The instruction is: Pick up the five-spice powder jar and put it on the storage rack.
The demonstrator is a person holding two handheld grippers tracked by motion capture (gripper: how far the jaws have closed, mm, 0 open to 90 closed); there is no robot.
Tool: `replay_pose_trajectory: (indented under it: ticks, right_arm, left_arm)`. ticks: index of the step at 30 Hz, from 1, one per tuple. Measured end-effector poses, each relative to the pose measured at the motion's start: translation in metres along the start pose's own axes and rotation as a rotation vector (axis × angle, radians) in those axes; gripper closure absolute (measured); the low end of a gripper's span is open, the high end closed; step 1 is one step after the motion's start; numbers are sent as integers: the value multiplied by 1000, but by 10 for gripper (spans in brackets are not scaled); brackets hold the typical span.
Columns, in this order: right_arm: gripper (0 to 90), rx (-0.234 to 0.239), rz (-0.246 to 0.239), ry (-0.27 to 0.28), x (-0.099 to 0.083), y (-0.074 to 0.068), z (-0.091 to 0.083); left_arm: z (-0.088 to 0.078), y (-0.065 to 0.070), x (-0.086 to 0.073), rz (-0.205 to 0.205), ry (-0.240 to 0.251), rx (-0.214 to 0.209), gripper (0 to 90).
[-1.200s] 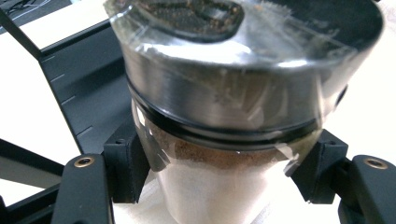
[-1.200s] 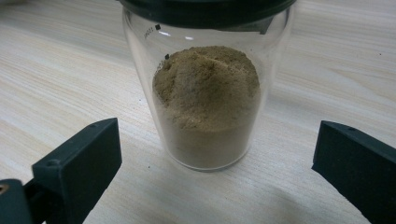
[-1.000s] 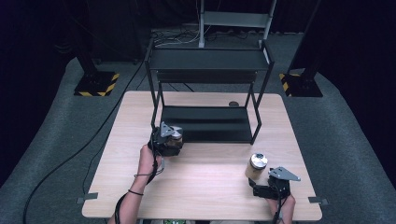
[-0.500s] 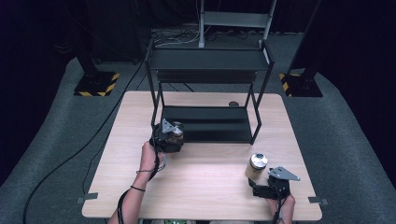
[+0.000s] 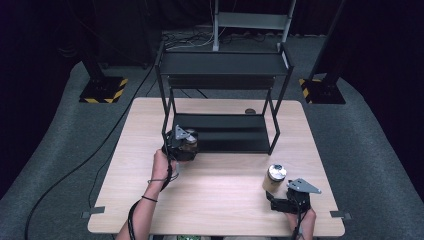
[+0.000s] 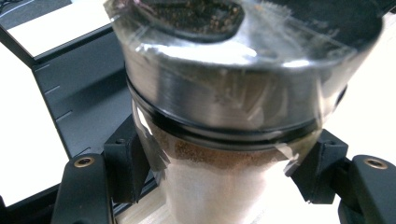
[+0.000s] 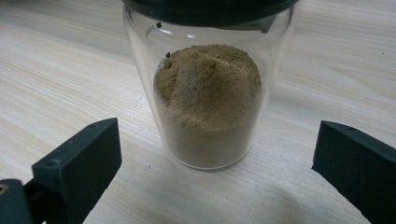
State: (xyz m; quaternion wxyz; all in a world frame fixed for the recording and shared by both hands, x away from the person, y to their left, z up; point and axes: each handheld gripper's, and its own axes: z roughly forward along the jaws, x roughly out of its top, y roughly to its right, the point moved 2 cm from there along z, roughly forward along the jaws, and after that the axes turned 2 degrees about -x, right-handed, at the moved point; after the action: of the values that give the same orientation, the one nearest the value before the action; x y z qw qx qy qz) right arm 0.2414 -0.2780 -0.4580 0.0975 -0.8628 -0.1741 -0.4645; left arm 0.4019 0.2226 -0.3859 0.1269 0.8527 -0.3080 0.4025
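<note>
left claw (image 5: 187,145) clamps a spice jar (image 6: 233,107); right claw (image 7: 215,177) gapes before a powder jar (image 7: 210,102).

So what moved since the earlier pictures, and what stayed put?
The left gripper, shut on a glass spice jar with a silver lid, carried it a little up the picture toward the black metal rack's lower shelf. The right gripper stayed open around the glass jar of tan powder on the wooden table.

Wooden table (image 5: 220,200): black two-tier rack (image 5: 222,100) just beyond left claw (image 5: 184,144), which grips a jar (image 5: 190,143); metal-lidded jar (image 5: 274,177) just ahead of right claw (image 5: 280,199).
</note>
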Motion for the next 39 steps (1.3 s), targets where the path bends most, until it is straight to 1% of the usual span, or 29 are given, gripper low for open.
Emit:
replay_pose_trajectory:
  ticks: [12, 17, 22, 25, 39]
  right_arm:
    - [1, -1, 0, 1, 0, 0, 0]
    - [1, -1, -1, 2, 0, 0, 0]
    - [1, -2, -3, 3, -1, 0, 0]
    - [1, -2, -7, 1, 0, 0, 0]
    - [1, -1, 2, 7, -1, 0, -1]
  left_arm:
    - [5, -2, 6, 1, -1, -5, 312]
    - [7, -1, 6, -5, 3, -1, 312]
    - [9, -1, 9, 2, 0, -4, 312]
    - [10, -1, 11, -2, 5, -2, 312]
    - [18, 1, 21, -1, 8, -5, 312]
